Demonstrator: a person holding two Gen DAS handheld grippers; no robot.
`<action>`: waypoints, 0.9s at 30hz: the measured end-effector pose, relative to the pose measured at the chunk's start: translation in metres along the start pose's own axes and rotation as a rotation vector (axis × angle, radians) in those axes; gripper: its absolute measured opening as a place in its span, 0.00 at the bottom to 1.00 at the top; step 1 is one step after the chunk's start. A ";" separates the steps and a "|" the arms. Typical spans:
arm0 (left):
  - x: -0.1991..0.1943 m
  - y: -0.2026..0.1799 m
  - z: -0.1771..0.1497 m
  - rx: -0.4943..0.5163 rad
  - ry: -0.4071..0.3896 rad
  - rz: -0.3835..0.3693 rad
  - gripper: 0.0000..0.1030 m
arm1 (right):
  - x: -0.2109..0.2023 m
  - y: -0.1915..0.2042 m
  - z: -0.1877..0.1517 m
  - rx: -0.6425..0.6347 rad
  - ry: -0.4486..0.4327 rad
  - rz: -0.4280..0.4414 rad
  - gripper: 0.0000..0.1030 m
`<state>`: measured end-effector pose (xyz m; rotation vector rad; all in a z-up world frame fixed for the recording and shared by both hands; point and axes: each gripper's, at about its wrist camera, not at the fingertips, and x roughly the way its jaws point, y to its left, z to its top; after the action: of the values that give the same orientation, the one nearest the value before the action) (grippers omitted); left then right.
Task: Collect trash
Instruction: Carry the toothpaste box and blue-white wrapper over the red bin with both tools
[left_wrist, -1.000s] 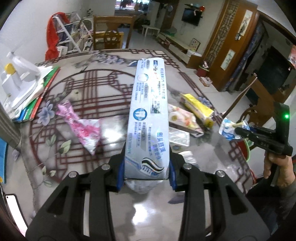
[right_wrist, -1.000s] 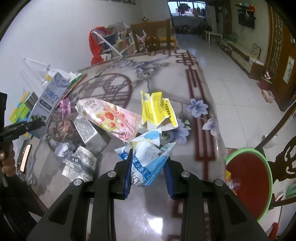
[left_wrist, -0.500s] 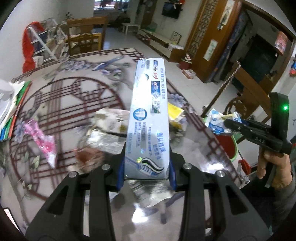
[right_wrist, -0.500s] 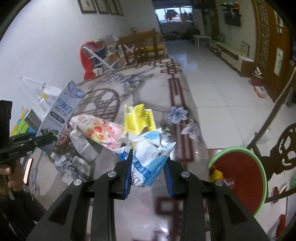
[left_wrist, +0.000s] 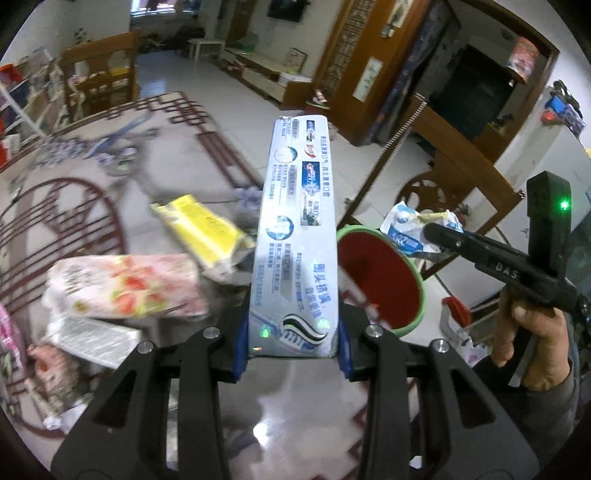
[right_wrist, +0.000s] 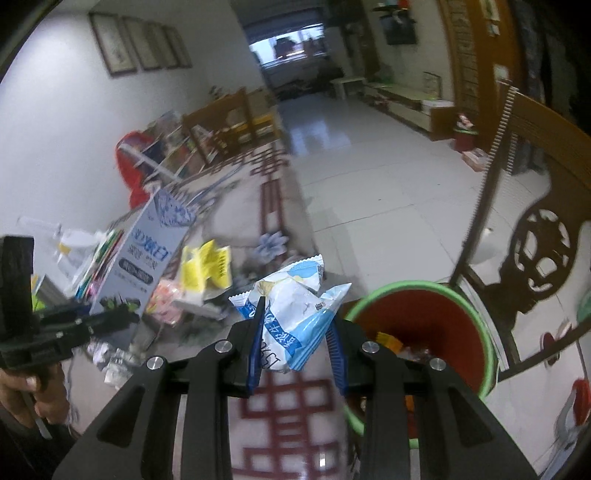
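Note:
My left gripper (left_wrist: 291, 343) is shut on a long silver-blue toothpaste box (left_wrist: 297, 236), held above the table and pointing toward a red bin with a green rim (left_wrist: 376, 277). My right gripper (right_wrist: 295, 350) is shut on a blue-and-white snack wrapper (right_wrist: 291, 306), held above the table edge just left of the bin (right_wrist: 424, 325). The right gripper with its wrapper (left_wrist: 417, 229) also shows in the left wrist view, above the bin's far rim. The left gripper and its box (right_wrist: 147, 254) show at the left of the right wrist view.
On the patterned table (left_wrist: 74, 206) lie a pink strawberry wrapper (left_wrist: 122, 288), a yellow packet (left_wrist: 203, 229), a silver wrapper (left_wrist: 92, 336) and crumpled scraps. A carved wooden chair (right_wrist: 535, 251) stands behind the bin. The bin holds some trash.
Both grippers have swung right toward the bin, each still holding its item. The bin now shows in the left wrist view and sits closer in the right wrist view.

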<state>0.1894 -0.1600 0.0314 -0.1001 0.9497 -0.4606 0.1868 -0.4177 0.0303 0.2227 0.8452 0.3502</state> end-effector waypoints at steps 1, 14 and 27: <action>0.006 -0.007 0.003 0.006 0.005 -0.014 0.34 | -0.004 -0.009 0.001 0.021 -0.010 -0.008 0.28; 0.075 -0.076 0.025 0.063 0.095 -0.163 0.34 | -0.025 -0.080 0.000 0.124 -0.015 -0.148 0.28; 0.128 -0.111 0.023 0.083 0.203 -0.220 0.34 | -0.024 -0.105 -0.009 0.127 0.034 -0.205 0.28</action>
<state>0.2338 -0.3166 -0.0215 -0.0838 1.1224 -0.7227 0.1872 -0.5232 0.0064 0.2463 0.9159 0.1082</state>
